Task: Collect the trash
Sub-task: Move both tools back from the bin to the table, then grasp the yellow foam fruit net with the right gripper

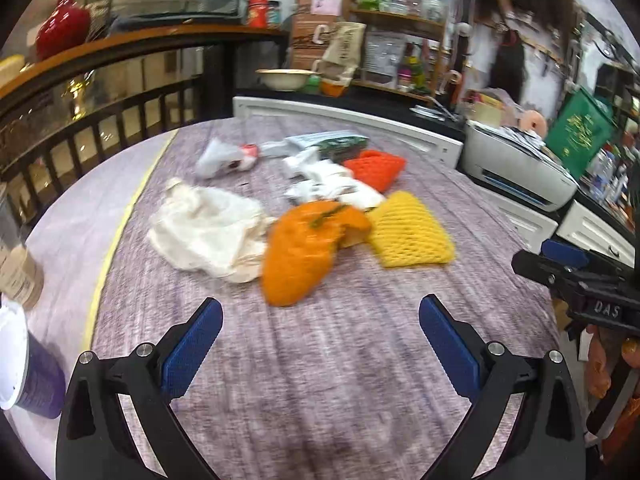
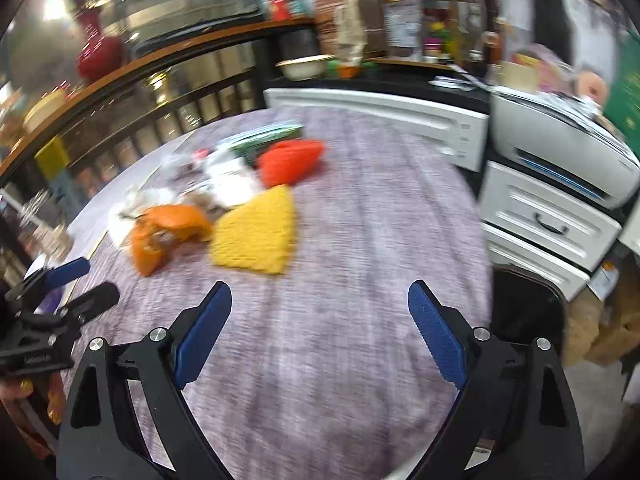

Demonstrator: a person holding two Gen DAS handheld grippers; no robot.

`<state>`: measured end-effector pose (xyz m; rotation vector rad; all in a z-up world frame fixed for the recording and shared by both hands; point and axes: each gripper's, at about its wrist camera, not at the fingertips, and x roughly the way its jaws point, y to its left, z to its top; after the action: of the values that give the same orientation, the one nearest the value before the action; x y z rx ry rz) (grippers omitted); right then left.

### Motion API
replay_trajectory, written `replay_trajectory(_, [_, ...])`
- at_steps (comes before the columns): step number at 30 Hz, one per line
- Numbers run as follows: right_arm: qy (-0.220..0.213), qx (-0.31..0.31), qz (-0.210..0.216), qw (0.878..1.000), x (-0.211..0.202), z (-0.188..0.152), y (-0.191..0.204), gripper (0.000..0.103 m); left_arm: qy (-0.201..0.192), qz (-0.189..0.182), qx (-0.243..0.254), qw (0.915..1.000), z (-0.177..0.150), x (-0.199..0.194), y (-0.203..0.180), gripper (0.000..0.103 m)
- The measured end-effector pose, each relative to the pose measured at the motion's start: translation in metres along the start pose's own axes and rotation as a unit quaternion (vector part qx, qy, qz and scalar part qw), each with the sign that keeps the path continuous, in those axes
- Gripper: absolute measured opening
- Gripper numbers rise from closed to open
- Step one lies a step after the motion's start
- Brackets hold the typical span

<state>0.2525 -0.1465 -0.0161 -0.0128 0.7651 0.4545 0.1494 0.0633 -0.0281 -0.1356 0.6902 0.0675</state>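
Your right view is blurred, so the white wrappers (image 2: 230,174) are hard to make out. Both the left gripper (image 1: 320,334) and the right gripper (image 2: 320,320) stand wide apart, holding nothing. The yellow foam net (image 1: 408,230), with its soft lattice, lies mid-table (image 1: 320,380) beside the orange net (image 1: 304,248).

Bright, even indoor light fills the room, and shadows on the table (image 1: 340,360) are faint and soft. Lamp glare flares off the glass cabinet (image 2: 60,8) at upper left in the right wrist view. Both views bulge like a fishbowl, with straight edges bending and the corners going black. The left wrist view is fairly sharp with slight smear; the right wrist view is heavily motion-blurred, so the yellow foam net (image 2: 256,232) and the shelves (image 2: 400,20) behind look streaked
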Motion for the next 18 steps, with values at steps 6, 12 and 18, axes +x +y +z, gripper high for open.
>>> replay_trajectory(6, [0.035, -0.049, 0.012, 0.998, 0.035, 0.009, 0.032, 0.089, 0.007, 0.026, -0.031, 0.9992, 0.002, 0.001, 0.036, 0.097])
replay_trajectory(12, [0.069, -0.076, 0.006, 0.995, 0.07, 0.019, 0.045, 0.089, 0.013, 0.025, -0.053, 0.9982, 0.001, 0.002, 0.051, 0.097])
replay_trajectory(18, [0.1, -0.093, -0.006, 0.991, 0.099, 0.025, 0.047, 0.068, 0.015, 0.019, -0.032, 0.9992, 0.003, 0.006, 0.043, 0.097])
